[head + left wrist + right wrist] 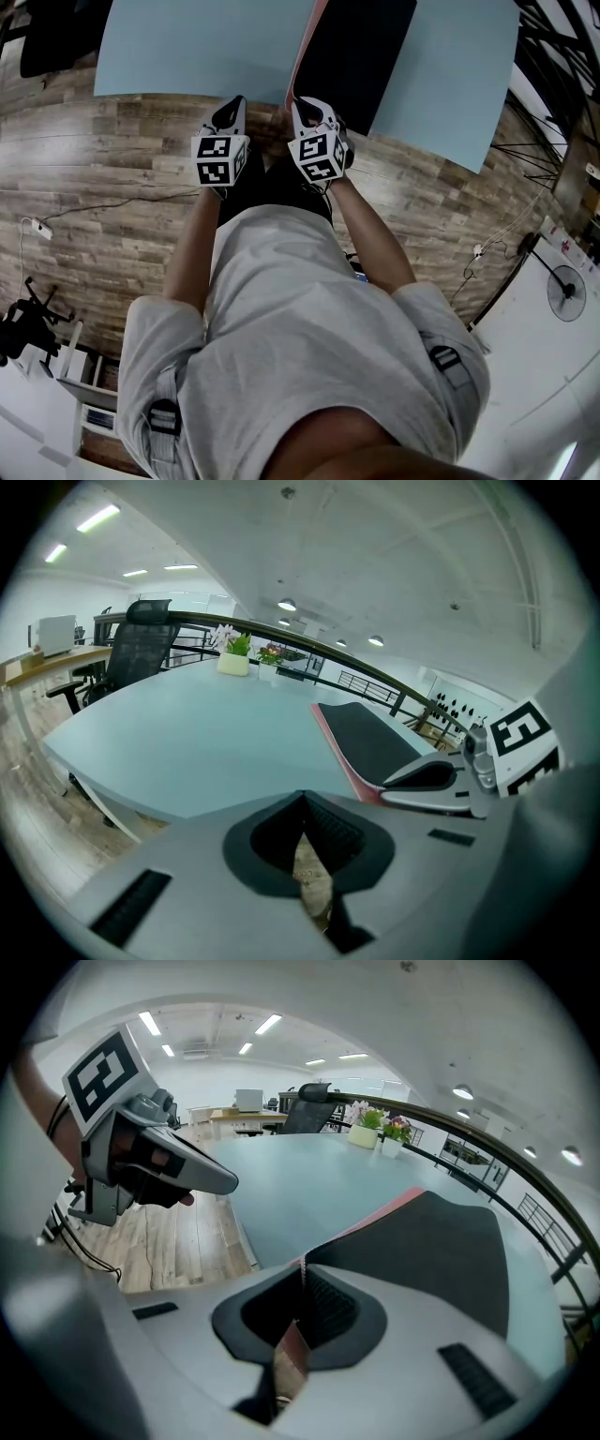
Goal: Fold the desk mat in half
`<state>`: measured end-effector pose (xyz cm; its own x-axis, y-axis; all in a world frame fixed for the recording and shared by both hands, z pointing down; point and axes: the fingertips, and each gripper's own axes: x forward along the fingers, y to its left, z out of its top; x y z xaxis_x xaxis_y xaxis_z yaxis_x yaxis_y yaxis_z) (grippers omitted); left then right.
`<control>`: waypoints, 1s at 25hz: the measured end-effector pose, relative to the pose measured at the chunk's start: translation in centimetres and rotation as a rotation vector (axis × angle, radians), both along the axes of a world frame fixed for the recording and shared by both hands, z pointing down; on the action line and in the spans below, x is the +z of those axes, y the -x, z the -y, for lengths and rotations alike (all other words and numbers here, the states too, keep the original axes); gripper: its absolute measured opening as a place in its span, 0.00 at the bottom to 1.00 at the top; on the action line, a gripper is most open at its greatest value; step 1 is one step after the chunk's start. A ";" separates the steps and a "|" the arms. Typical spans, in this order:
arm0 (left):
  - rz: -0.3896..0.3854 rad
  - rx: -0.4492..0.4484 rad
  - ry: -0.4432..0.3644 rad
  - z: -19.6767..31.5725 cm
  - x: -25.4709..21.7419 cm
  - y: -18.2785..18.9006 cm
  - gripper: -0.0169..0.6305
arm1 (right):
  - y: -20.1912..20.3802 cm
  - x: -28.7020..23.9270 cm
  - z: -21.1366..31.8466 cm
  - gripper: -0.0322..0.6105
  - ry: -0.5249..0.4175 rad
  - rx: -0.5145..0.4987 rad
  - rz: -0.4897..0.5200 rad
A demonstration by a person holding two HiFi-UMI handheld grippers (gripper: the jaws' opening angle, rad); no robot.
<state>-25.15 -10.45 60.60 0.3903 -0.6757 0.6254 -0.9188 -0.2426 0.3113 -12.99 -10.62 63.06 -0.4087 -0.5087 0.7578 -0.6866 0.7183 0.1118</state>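
The desk mat (pixel 361 56), black on top with a pink underside, lies on the light blue table (pixel 187 47). Its near left corner is lifted, so the pink edge shows. My right gripper (pixel 302 103) is shut on that corner at the table's front edge. In the right gripper view, the thin pink edge runs between the right gripper's (pixel 302 1279) pads, and the mat (pixel 431 1251) stretches away. My left gripper (pixel 234 105) hovers just left of it at the table edge. In its own view the left gripper (pixel 302 803) is shut with nothing in it, and the mat (pixel 375 742) is to its right.
A black office chair (pixel 141 644) stands at the table's far left side. Potted plants (pixel 234 653) sit on the far edge by a railing. The wooden floor (pixel 94 206) under me carries cables, and a fan (pixel 565 292) stands at the right.
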 end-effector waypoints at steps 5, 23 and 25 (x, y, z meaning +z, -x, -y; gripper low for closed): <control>-0.003 0.003 0.001 -0.2 0.1 0.0 0.04 | 0.3 0.1 -0.3 0.08 -0.001 -0.013 -0.004; -0.010 0.047 -0.006 0.0 -0.4 -1.8 0.04 | 0.7 0.1 -1.4 0.15 0.049 0.023 0.058; -0.011 0.055 -0.006 0.1 -0.5 -2.3 0.04 | 0.7 -0.1 -1.7 0.18 0.059 0.034 0.077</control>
<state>-22.89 -10.53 60.09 0.4339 -0.6566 0.6169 -0.9005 -0.2949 0.3195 -13.69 -8.94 63.00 -0.4505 -0.4784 0.7538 -0.7155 0.6984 0.0157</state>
